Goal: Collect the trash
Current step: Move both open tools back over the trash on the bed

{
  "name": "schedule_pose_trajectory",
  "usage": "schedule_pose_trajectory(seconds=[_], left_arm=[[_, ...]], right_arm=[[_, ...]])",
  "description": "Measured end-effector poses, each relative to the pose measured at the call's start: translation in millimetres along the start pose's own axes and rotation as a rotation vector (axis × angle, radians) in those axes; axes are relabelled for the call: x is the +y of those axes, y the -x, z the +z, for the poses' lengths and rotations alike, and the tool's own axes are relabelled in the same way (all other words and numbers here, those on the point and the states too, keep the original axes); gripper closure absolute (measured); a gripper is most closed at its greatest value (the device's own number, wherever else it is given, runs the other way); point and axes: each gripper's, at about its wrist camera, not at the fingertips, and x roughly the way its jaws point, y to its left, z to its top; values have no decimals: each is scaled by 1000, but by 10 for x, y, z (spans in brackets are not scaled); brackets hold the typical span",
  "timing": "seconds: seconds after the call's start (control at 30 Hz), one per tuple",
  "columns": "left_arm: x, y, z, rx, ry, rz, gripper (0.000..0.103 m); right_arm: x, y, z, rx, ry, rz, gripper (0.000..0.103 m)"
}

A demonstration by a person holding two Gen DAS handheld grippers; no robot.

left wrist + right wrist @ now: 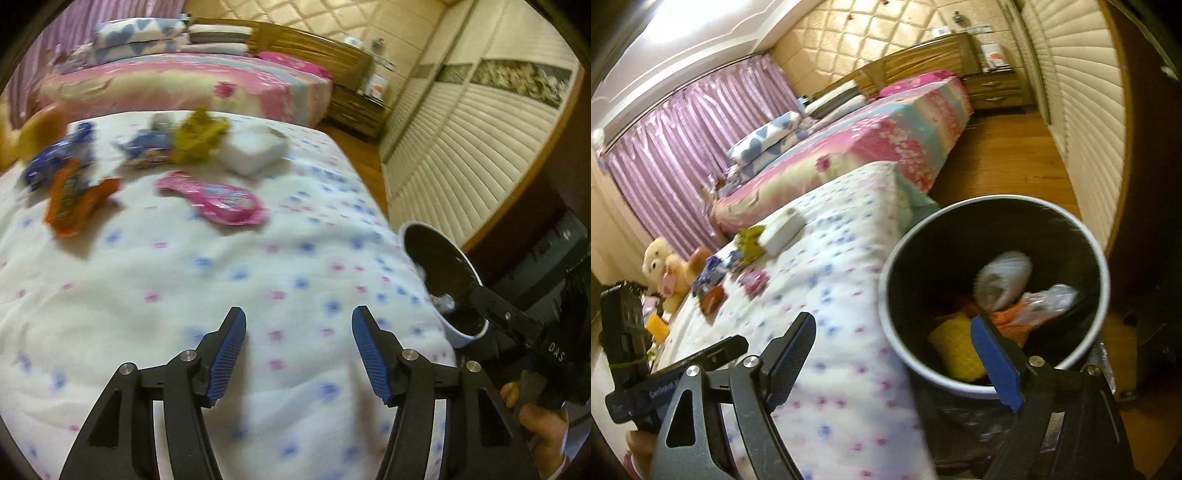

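While the left gripper hovers with its blue-padded fingers spread wide and empty over the white flowered quilt, the right gripper is also spread, one finger reaching inside the rim of the black-lined trash bin beside the bed. Trash already lies in the bin, including a yellow item and crumpled white paper, and more sits well ahead on the quilt: a pink wrapper, an orange wrapper, blue wrappers, a yellow-green crumple and a white box
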Motion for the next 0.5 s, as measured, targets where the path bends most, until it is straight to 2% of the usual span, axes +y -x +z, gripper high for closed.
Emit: schedule_pose_trajectory(seconds=[0.23,0.5], left_arm=[[432,268,-67,-30,74,68,43],[740,466,-114,-51,117,116,43]], right_arm=[[384,-144,-57,30,75,60,15],[745,-311,-126,67,154,109,15]])
